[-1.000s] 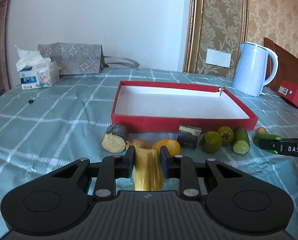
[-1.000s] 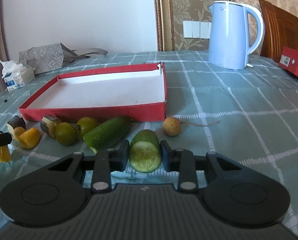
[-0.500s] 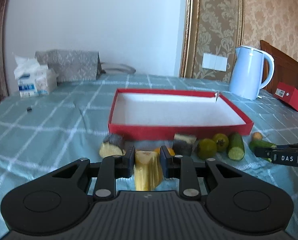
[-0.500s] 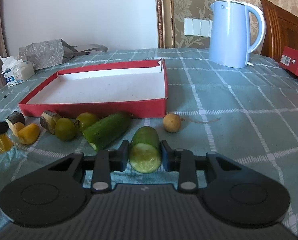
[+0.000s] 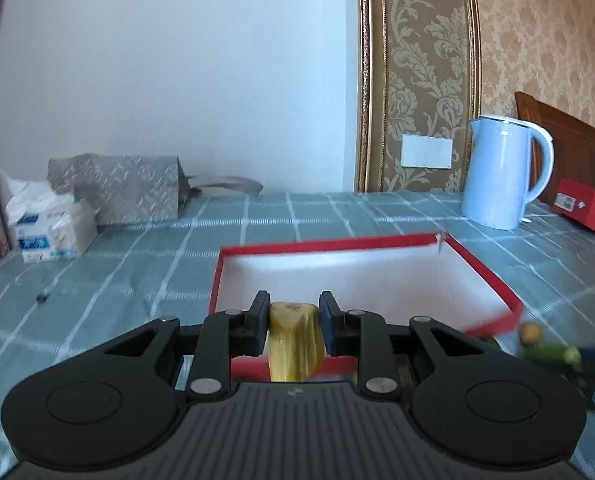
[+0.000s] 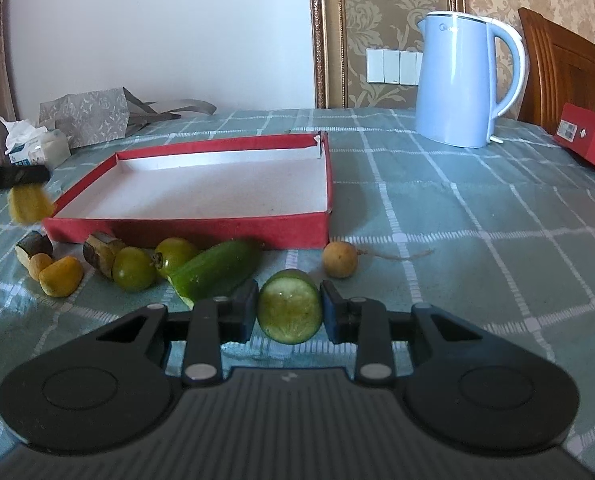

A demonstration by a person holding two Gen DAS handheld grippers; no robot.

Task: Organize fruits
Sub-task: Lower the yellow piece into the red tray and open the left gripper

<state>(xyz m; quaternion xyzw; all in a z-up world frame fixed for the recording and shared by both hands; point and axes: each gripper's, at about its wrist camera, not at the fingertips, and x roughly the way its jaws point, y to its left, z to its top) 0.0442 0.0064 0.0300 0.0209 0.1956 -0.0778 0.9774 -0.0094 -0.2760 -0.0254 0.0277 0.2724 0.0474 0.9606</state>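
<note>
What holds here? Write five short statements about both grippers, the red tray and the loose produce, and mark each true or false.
1. The left gripper is shut on a yellow banana piece. True.
2. The right gripper is shut on a cut green cucumber chunk. True.
3. The shallow red cardboard tray already holds two fruits. False: its white floor is bare.
4. The small round tan longan lies inside the tray. False: it lies on the checked green tablecloth, outside the tray.
5. The pale blue electric kettle lies tipped over. False: it stands upright.
</note>
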